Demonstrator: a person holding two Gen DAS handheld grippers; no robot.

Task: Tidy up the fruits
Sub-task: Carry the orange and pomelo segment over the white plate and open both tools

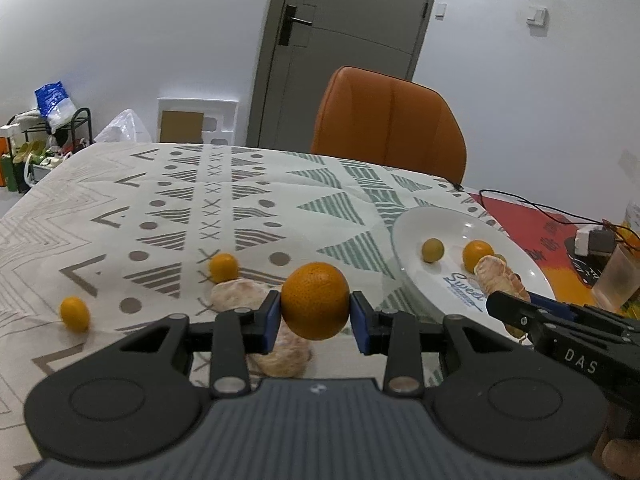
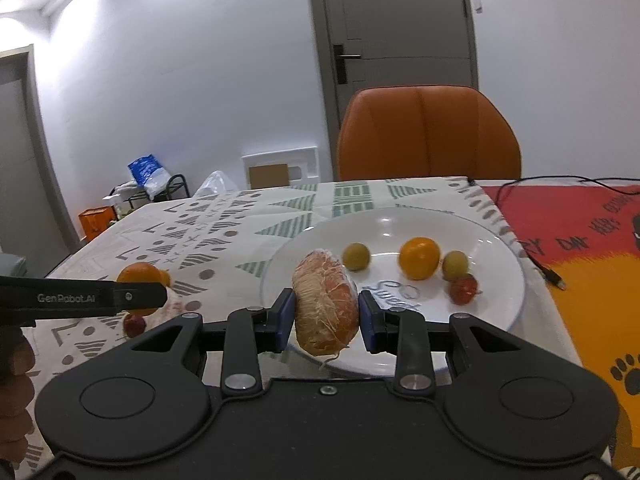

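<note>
Left tongs (image 1: 315, 312): pinching a round, unpeeled orange mandarin (image 1: 315, 300) between blue pads, lifted clear of the cloth, lower centre of the left wrist view.
Right tongs (image 2: 325, 316): pinching a peeled mandarin with white stringy pith (image 2: 325, 306), held over the near rim of the plate, centre of the right wrist view.
Table (image 1: 120, 208): covered by a white cloth with grey and green geometric print; red and orange patterned cloth (image 2: 580, 248) at the right edge.
White round plate with blue lettering (image 2: 496, 300): right of centre, carrying a small orange citrus (image 2: 419, 258), two small yellow-green fruits (image 2: 356, 256) (image 2: 455, 265) and a red, strawberry-like fruit (image 2: 464, 289).
Loose fruit on the cloth: two small orange kumquat-like fruits (image 1: 74, 313) (image 1: 223, 267) at lower left of the left wrist view; a peeled citrus (image 1: 238, 295) just behind the left pad; another peeled piece (image 1: 282, 356) below the held mandarin.
Orange padded chair (image 1: 388, 124): behind the table, upper centre.
Grey door with dark handle (image 1: 348, 40): behind the chair.
Black cable (image 1: 532, 206): across the red cloth, right side.
</note>
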